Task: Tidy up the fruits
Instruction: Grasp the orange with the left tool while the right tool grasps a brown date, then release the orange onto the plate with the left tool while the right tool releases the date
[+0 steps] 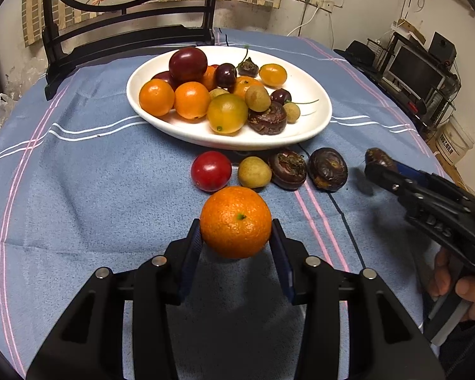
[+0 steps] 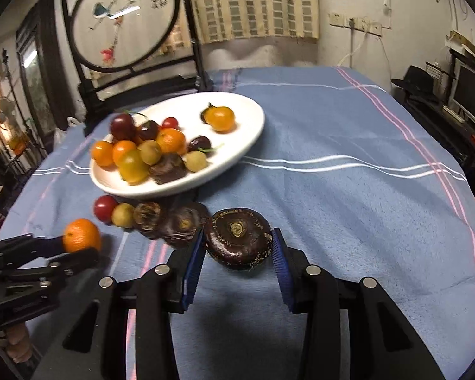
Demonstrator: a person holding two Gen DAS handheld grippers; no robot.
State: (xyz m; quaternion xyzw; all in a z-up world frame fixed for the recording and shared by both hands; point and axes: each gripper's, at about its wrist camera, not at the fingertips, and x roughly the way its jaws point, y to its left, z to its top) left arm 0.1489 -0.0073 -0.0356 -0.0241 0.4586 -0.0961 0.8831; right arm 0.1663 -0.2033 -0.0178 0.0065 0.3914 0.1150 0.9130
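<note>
My left gripper (image 1: 236, 232) is shut on a small orange (image 1: 236, 221) just above the blue cloth; it also shows in the right wrist view (image 2: 80, 234). My right gripper (image 2: 237, 247) is shut on a dark water chestnut (image 2: 237, 237), seen in the left wrist view (image 1: 378, 158) at the right. A row lies on the cloth in front of the plate: a red cherry tomato (image 1: 211, 171), a longan (image 1: 254, 172) and two water chestnuts (image 1: 288, 168) (image 1: 327, 167). The white plate (image 1: 313, 126) holds several mixed fruits.
A black wooden stand with a round embroidered screen (image 2: 123, 19) stands behind the plate at the table's far left. Blue striped cloth (image 2: 348, 205) covers the table. A monitor and shelves (image 1: 418, 69) stand off the table at the right.
</note>
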